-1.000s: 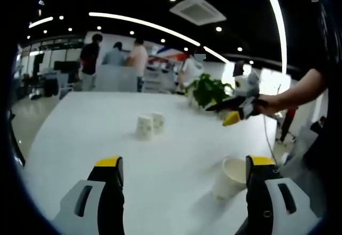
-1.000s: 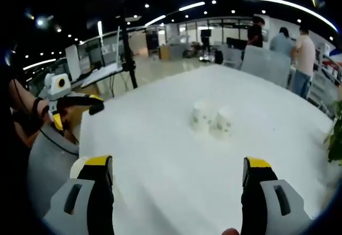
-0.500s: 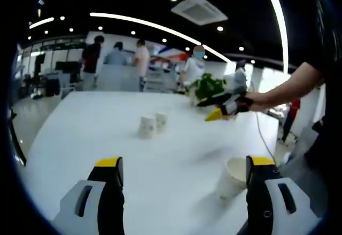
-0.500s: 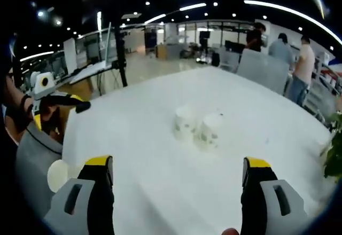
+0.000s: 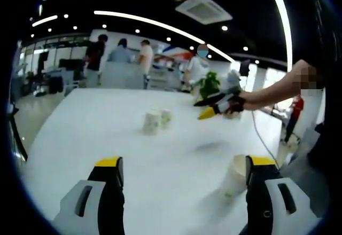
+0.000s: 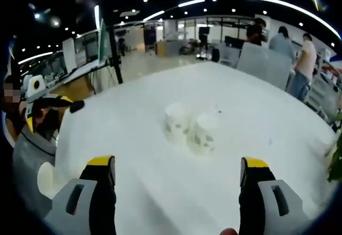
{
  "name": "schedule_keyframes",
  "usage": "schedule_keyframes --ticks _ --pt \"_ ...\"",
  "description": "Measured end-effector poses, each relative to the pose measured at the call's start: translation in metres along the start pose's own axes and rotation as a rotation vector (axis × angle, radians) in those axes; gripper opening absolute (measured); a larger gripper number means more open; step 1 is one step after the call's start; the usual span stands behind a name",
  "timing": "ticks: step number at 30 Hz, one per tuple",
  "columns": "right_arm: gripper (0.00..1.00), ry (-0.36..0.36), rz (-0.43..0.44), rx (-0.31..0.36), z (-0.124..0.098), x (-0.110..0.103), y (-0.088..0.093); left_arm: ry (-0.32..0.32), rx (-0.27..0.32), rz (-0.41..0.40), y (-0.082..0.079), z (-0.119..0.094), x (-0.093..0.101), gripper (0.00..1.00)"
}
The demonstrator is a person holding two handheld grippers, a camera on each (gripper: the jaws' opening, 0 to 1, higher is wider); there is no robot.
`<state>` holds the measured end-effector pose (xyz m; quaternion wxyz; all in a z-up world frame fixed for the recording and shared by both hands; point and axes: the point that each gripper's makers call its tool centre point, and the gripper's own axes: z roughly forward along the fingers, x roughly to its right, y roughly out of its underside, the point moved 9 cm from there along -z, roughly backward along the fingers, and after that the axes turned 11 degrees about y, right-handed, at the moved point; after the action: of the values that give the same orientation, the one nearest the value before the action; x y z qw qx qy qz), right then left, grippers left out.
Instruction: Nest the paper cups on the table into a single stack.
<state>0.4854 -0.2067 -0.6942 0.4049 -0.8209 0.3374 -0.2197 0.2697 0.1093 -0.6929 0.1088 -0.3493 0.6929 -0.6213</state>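
Right gripper view shows the right gripper [image 6: 176,179] with fingers wide open and empty, so it should go straight to the two paper cups [image 6: 188,127] touching mid-counter [image 6: 267,112] and pinch one rim softly.
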Motion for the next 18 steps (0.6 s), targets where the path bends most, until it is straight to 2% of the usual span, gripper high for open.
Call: schedule_keyframes --ticks 9,18 --pt "0.93 0.009 -0.017 -0.01 0.027 0.014 -0.005 -0.017 0.003 -0.014 0.003 0.003 -0.008 0.92" --pt "0.9 -0.012 -0.117 -0.038 0.059 0.027 -0.012 -0.024 -0.008 -0.021 0.008 0.004 -0.014 0.92"
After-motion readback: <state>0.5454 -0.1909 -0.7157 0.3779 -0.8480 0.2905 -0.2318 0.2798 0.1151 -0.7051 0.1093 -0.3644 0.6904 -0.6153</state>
